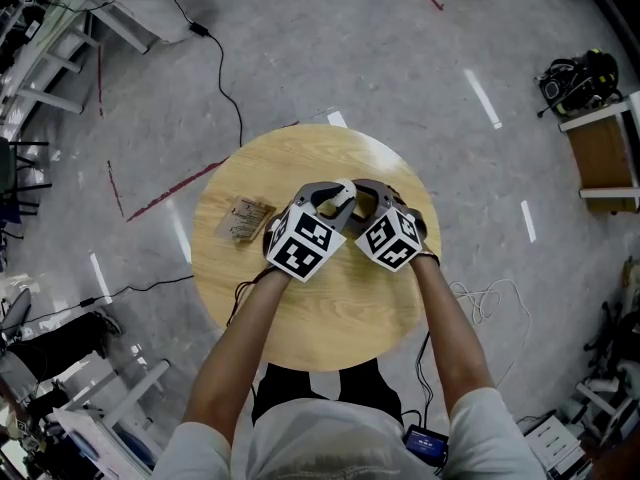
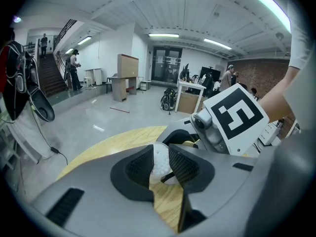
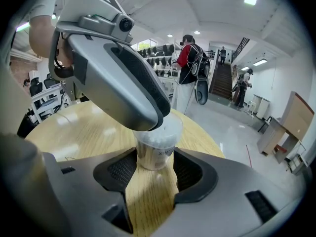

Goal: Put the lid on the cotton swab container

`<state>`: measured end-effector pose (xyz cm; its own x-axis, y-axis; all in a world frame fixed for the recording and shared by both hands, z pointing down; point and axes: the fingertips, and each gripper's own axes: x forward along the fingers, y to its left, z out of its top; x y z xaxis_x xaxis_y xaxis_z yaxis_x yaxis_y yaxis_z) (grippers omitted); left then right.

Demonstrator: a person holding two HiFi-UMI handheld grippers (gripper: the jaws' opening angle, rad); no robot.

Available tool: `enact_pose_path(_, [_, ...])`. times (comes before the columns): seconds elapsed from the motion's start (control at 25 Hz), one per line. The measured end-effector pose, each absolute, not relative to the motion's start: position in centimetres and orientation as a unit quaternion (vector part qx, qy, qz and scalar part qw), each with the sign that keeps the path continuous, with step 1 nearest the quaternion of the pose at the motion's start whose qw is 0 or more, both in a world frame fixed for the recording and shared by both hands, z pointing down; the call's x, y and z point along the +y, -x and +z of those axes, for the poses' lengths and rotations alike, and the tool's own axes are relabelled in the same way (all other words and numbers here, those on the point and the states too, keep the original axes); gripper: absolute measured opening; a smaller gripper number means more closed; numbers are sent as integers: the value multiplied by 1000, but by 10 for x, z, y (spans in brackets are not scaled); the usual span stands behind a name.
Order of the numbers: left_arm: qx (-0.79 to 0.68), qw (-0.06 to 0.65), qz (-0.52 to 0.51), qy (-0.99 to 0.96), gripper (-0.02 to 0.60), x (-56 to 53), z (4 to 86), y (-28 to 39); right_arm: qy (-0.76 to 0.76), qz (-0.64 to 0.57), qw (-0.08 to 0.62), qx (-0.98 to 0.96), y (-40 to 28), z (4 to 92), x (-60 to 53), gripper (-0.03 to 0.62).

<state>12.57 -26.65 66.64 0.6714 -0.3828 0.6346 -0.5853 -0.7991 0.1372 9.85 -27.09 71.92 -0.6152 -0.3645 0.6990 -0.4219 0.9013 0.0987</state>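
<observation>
1. Head view: on the table, both tools meet just 1 o'clock of centre.
2. Right gripper clasps the cotton swab container; squeezing could buckle it.
3. Left gripper pinches the lid over its mouth; tilted, it may jam.

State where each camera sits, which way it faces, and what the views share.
Head view: on the person's head, facing steeply down at the table; both forearms, the left gripper and the right gripper show.
Left gripper view: on the left gripper, facing along its jaws, closed on the lid; the right gripper shows beyond.
Right gripper view: on the right gripper, facing along its jaws, gripping the cotton swab container; the left gripper shows above.
Shared: all three show the table.
</observation>
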Motion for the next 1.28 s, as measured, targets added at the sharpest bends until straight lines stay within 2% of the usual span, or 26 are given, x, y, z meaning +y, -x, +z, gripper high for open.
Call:
enact_pose_path(0.4, [-260, 160, 315, -899, 109, -267, 669, -127, -226, 53, 388, -892, -101, 721, -271, 259])
enact_pose_path(0.6, [-251, 137, 320, -903, 109, -266, 667, -126, -259, 95, 407, -871, -125, 717, -268, 261])
enact_pose_path(0.8, [-286, 167, 245, -911, 116, -276, 624, -115, -300, 100, 418, -852, -160, 671, -263, 261])
enact_pose_path(1.0, [-296, 140, 220, -919, 101, -275, 565, -97, -365, 78, 388, -843, -182, 594, -261, 258])
enact_pose_path(1.2, [-300, 91, 199, -928, 61, -262, 495, -71, -449, 36, 338, -827, -192, 499, -254, 202])
enact_pose_path(1.28, [-302, 66, 189, -932, 43, -260, 465, -59, -480, 19, 308, -821, -195, 458, -252, 134])
